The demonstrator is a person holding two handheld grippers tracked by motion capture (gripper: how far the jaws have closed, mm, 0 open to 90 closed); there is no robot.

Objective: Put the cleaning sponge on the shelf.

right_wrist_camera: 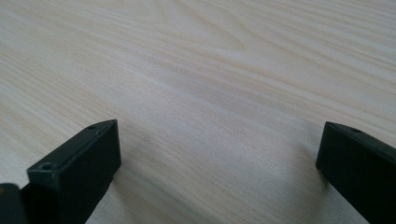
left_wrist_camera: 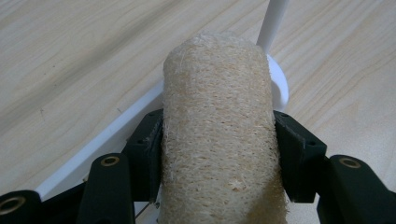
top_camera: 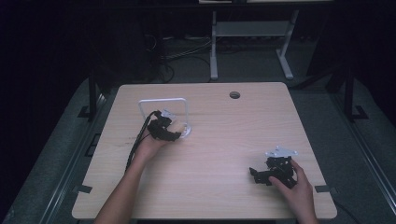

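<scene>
While the loofah roll [left_wrist_camera: 218, 135] is clamped in the left tool [top_camera: 173, 129] just above the white wire stand [top_camera: 163, 101], placement seems under way; lowering and release are needed next. The right tool [top_camera: 261, 176] rests apart on the worktop [top_camera: 224, 140].

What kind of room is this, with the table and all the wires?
Probably a lab or workshop for recording handling tasks: a bare wooden table, cables on the floor, a dark surround, and hand-held grippers, the left gripper holding a loofah.

We read no text, label, brand, number or sign anywhere: none on table, none on grippers, none on things held.
</scene>
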